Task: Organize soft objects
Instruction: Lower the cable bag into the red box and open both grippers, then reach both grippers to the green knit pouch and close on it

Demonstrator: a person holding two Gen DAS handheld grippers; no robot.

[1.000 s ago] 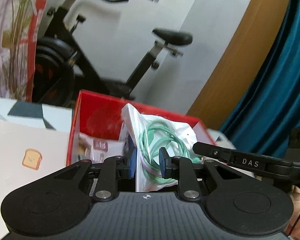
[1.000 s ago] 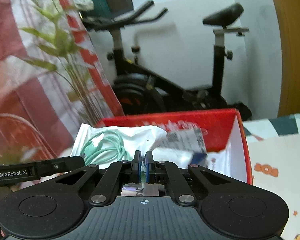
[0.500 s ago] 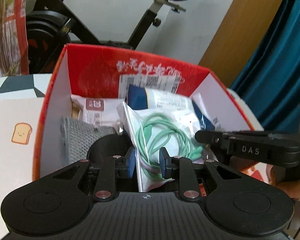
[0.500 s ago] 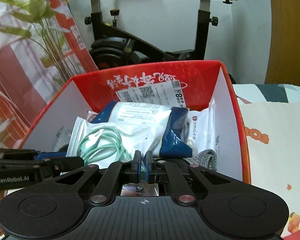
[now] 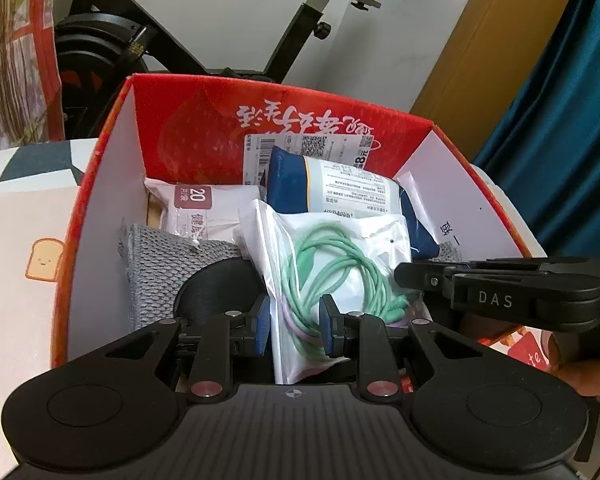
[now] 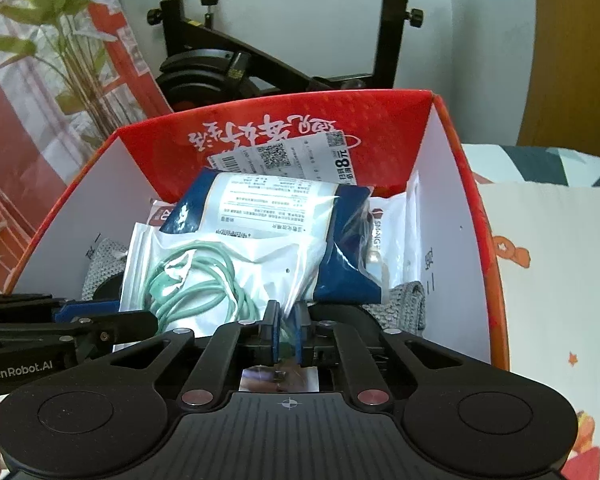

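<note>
A clear bag with a coiled green cable [image 5: 340, 248] [image 6: 220, 264] lies on top of the packs inside the red box [image 5: 284, 96] [image 6: 276, 116]. My left gripper [image 5: 295, 328] is shut on the bag's near edge, its blue pads pressing both sides. My right gripper [image 6: 287, 332] is opening its jaws. The bag's thin corner sits loose in the small gap between them. Each gripper shows side-on in the other's view. Under the bag lie a blue-and-white pack [image 5: 340, 188] [image 6: 268, 200], a pink wipes pack [image 5: 204, 208], a grey knit cloth [image 5: 160, 256] [image 6: 400, 300] and a black round object [image 5: 220, 284].
The box stands on a table with a cartoon-print cloth [image 5: 20, 280] [image 6: 560, 280]. An exercise bike [image 5: 140, 40] [image 6: 220, 60] stands behind the box. A blue curtain [image 5: 560, 120] hangs at the right and a plant [image 6: 60, 40] at the left.
Both grippers tilted down and sank with the cable bag into the red box, where it now rests on the packs. The right gripper's pads have parted slightly.
</note>
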